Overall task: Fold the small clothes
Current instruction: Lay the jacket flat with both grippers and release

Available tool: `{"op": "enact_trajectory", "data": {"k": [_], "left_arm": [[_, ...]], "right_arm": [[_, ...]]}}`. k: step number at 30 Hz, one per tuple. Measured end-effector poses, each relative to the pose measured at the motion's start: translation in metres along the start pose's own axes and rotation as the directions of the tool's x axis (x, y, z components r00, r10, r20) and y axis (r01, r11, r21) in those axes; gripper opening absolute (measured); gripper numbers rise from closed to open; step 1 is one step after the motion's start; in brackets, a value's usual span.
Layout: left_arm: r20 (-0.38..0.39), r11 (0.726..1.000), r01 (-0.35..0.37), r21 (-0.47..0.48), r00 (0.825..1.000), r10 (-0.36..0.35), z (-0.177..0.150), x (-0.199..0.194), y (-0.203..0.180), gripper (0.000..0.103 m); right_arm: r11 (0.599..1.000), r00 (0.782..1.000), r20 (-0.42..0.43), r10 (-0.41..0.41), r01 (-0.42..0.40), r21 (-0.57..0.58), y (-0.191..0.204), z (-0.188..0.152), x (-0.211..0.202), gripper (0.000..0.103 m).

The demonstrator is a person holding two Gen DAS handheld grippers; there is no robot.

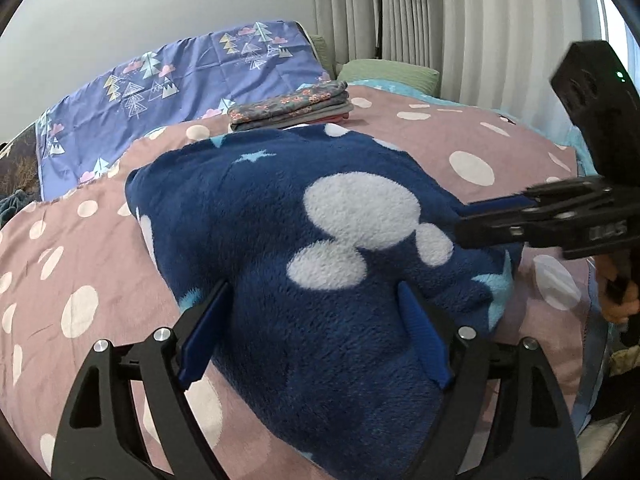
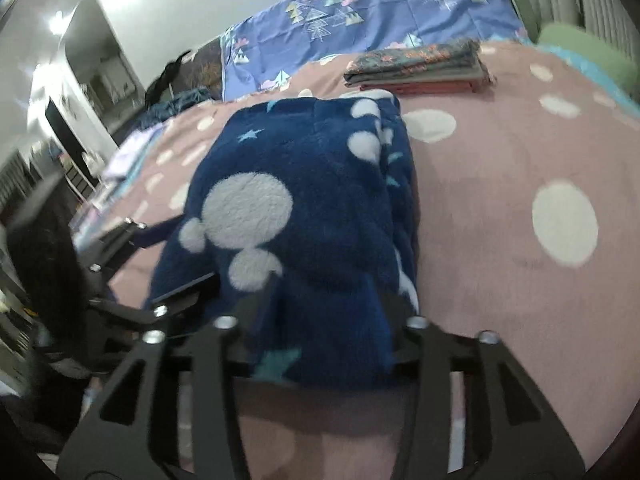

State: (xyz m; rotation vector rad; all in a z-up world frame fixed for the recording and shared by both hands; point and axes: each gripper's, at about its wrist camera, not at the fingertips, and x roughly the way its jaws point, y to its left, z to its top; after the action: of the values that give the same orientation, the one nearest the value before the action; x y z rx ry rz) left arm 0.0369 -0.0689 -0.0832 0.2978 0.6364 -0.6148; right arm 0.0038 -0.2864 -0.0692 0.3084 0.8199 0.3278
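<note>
The left gripper (image 1: 316, 332), its blue-padded fingers spread wide, straddles the near end of a navy fleece garment (image 1: 304, 248) lying on a bed covered by a pink polka-dot blanket (image 1: 72, 272); the pads sit on or just over the pile without pinching it. The right gripper (image 1: 476, 220) reaches in from the garment's right edge, and in its own view (image 2: 328, 320) the fingers stand apart on either side of the fleece's near hem, though motion blur leaves it unclear whether any cloth is caught. The garment, patterned with white mouse-head shapes and pale stars, already looks folded into a thick oblong whose long axis runs away from both grippers toward the far side of the bed. Both grippers are at the near end, the left over the middle of the hem, the right at the corner, so any next fold would likely carry that end forward along the long axis. A stack of folded clothes (image 1: 292, 108) rests beyond the garment's far end, near a purple tree-print sheet (image 1: 168, 80). The garment's underside and far edge are out of sight.
</note>
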Motion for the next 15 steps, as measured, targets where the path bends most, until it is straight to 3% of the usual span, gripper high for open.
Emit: {"op": "enact_trajectory", "data": {"k": [1,3,10,15], "left_arm": [[0.001,1.000,-0.006,0.003,1.000,0.006,0.000,-0.001,-0.001,0.083],[-0.002,1.000,-0.007,0.000,1.000,0.007,0.000,0.000,-0.001,0.083],[0.006,1.000,-0.006,-0.006,1.000,0.007,-0.002,0.000,0.000,0.083],[0.012,1.000,-0.009,-0.010,1.000,0.009,-0.002,0.000,-0.001,0.083]], "right_arm": [[1.000,1.000,0.004,-0.004,0.003,0.020,-0.003,-0.005,-0.007,0.050],[0.998,0.999,0.010,-0.047,0.046,0.045,-0.007,-0.011,-0.016,0.064],[0.983,0.999,-0.041,-0.030,0.037,0.179,-0.031,-0.033,-0.025,0.066],[0.978,0.997,-0.058,-0.044,0.055,0.202,-0.033,-0.039,-0.023,0.066]]}}
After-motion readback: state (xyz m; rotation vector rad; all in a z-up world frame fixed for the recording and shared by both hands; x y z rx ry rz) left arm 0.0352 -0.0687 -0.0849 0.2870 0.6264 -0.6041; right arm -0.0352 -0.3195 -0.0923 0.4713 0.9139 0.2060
